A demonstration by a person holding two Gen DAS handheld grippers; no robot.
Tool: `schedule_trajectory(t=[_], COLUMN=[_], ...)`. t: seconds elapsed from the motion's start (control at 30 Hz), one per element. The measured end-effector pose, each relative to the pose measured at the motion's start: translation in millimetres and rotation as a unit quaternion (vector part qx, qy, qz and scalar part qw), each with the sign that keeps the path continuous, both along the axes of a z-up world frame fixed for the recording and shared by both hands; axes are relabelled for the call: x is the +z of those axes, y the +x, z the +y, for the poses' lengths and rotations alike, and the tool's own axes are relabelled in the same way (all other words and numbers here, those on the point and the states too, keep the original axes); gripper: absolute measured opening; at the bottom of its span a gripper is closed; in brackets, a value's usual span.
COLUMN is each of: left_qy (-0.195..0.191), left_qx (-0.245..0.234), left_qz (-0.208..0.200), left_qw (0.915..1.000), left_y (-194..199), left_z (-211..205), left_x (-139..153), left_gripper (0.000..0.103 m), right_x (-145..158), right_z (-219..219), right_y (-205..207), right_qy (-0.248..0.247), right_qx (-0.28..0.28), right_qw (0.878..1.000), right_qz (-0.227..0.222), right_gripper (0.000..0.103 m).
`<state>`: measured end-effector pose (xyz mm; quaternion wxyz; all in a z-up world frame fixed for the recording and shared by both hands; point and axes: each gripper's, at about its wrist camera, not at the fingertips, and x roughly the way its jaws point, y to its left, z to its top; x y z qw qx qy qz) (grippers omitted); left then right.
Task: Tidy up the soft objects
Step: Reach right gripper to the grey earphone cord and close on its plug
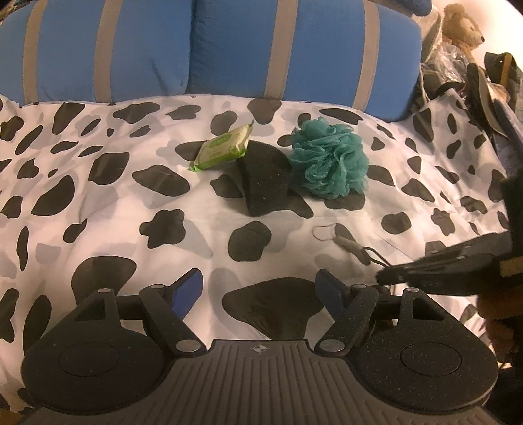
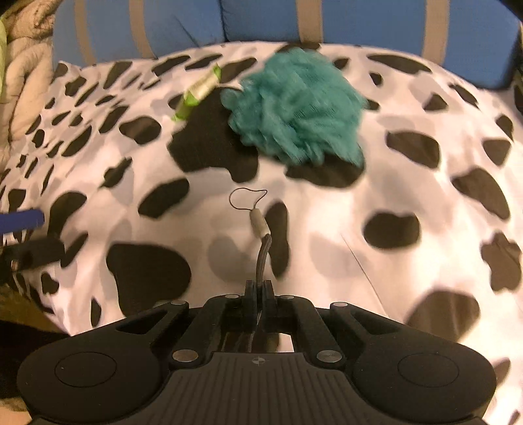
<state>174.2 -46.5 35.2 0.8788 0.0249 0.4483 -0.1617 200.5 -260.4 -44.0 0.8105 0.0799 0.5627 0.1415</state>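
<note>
On the cow-print bedspread (image 1: 98, 229) lie a teal bath pouf (image 1: 330, 160) (image 2: 294, 104), a black sponge (image 1: 264, 183) to its left, and a green wipes pack (image 1: 224, 147) (image 2: 199, 91) leaning on the sponge. My right gripper (image 2: 260, 287) is shut on a grey cord (image 2: 263, 251) that ends in a pale bead and a thin loop lying on the spread. In the left wrist view that gripper (image 1: 384, 276) enters from the right, holding the cord (image 1: 351, 246). My left gripper (image 1: 258, 284) hovers open over the spread, nearer than the pile, with nothing between its blue pads.
Two blue pillows with grey stripes (image 1: 228, 49) (image 2: 359, 23) back the bed. A brown teddy bear (image 1: 461, 26) and a heap of bags and clutter (image 1: 483, 85) sit at the far right. A beige quilt (image 2: 23, 65) bunches at the left edge.
</note>
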Motion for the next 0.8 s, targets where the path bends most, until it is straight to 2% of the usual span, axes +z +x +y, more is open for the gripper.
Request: schedule_trajectory(t=[0.1,0.17,0.2,0.23,0.27,0.5,0.57,0.73,0.8], left_qy=[-0.001,0.001,0.002,0.002,0.002,0.003,0.004,0.001,0.0], left_qx=[-0.004,-0.005,-0.005,-0.005,-0.004,-0.007,-0.007,-0.002,-0.002], left_qz=[0.002,0.003,0.003,0.004,0.005,0.009,0.01,0.012,0.012], left_qw=[1.0,1.0,1.0,1.0,1.0,0.9999,0.9999,0.9999,0.9999], left_y=[-1.2,-1.6,-1.5,-1.3,-1.2,-0.3,-0.1,2.5,2.5], left_z=[-2.5,-4.0,-4.6,-5.0,-5.5,-8.2,-8.1,-6.0,-6.1], left_x=[-0.5,-0.9,-1.1,-1.3,-1.4,-2.6,-2.5,-2.2,-2.3], left_gripper=[0.075,0.075,0.075,0.075,0.075,0.075,0.075,0.075,0.075], right_x=[2.3,2.7,2.3,2.0,1.6,-10.8,-16.8,-16.9,-18.5], right_z=[-5.3,-5.4,-5.7,-4.1,-1.1,23.7,29.5,41.9,42.1], right_y=[-9.4,-11.6,-11.4,-11.2,-9.7,4.0,6.9,3.5,3.2], right_qy=[-0.012,-0.028,-0.033,-0.039,-0.045,-0.096,-0.12,-0.15,-0.151], right_qx=[0.007,0.013,0.015,0.02,0.028,0.078,0.089,0.119,0.116], right_qw=[1.0,0.999,0.999,0.999,0.998,0.99,0.987,0.98,0.98], right_qz=[-0.001,-0.013,-0.02,-0.027,-0.034,-0.064,-0.062,-0.058,-0.051], right_gripper=[0.008,0.023,0.034,0.041,0.041,0.041,0.037,0.011,0.008])
